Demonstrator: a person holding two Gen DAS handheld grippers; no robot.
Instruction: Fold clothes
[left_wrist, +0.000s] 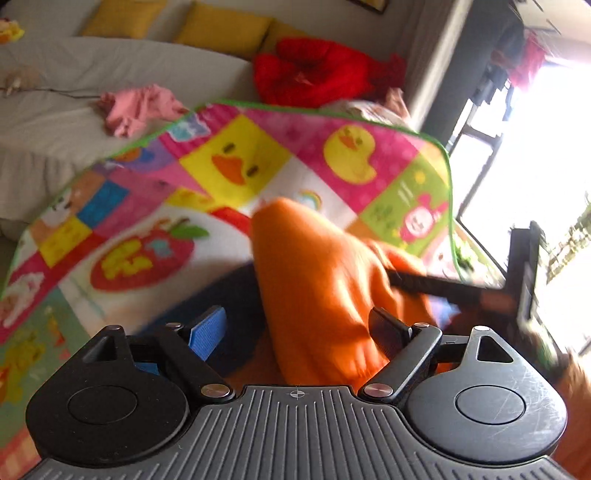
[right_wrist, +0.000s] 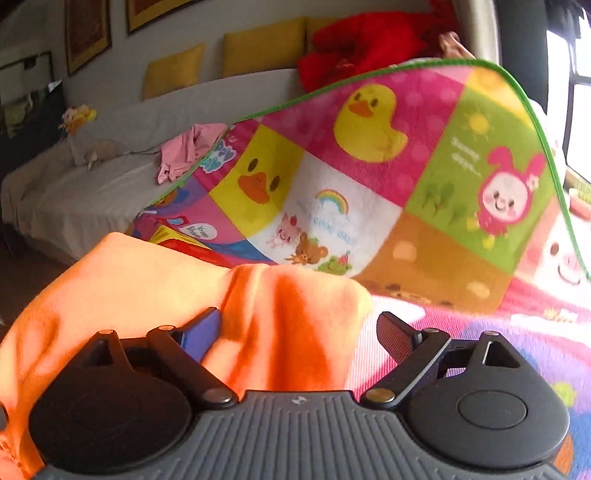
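— What do we see at our left gripper (left_wrist: 297, 326)?

— Its jaws stand wide apart, the orange garment (left_wrist: 317, 288) bunched up between them on the play mat (left_wrist: 147, 206), whose far edge curls up.

— And our right gripper (right_wrist: 299, 328)?

— Spread open too, with orange cloth lying against its blue-padded finger (right_wrist: 201, 332). A pink garment (right_wrist: 186, 149) sits on the sofa (right_wrist: 92, 192) beyond.

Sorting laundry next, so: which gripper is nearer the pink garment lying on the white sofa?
Hard to call. Both the left gripper and right gripper are open around the orange cloth, with the pink garment far beyond the raised play mat, up-left in both views.
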